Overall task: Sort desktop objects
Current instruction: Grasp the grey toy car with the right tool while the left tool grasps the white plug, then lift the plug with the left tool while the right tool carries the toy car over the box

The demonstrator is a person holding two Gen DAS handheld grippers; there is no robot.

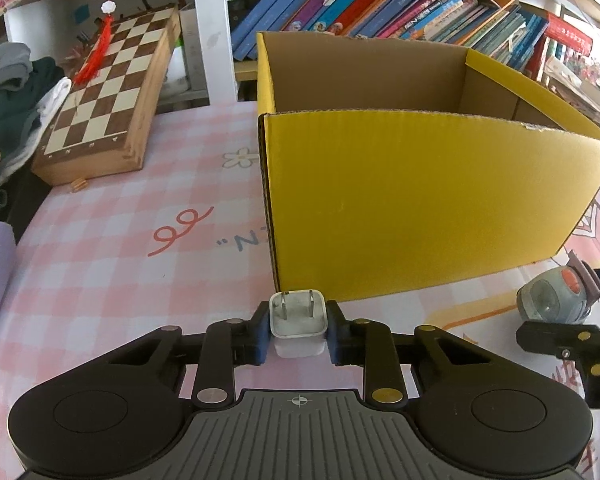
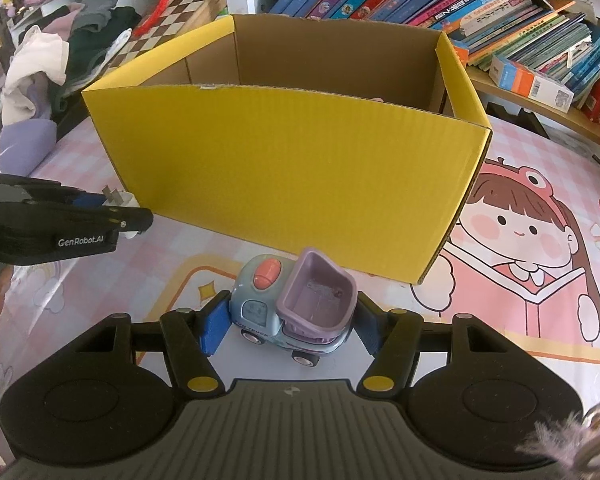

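Your left tool (image 1: 298, 330) is clamped on the white charger (image 1: 297, 322), prongs pointing forward, gripped by its flat sides so it cannot twist. It hangs low, just short of the near wall of the yellow box (image 1: 420, 200), so you will likely need to lift it over the rim before letting go.

Your right tool (image 2: 290, 326) has the toy truck (image 2: 294, 308) between its blue pads (image 2: 214, 326). The left pad touches the cab; the right one is hidden behind the purple bed, so I cannot tell whether the grip has closed. The truck looks to rest on the pink tabletop (image 2: 520, 320), just in front of the box.

The box stands open and central, within reach of both tools, which suits it as the drop point for both things.
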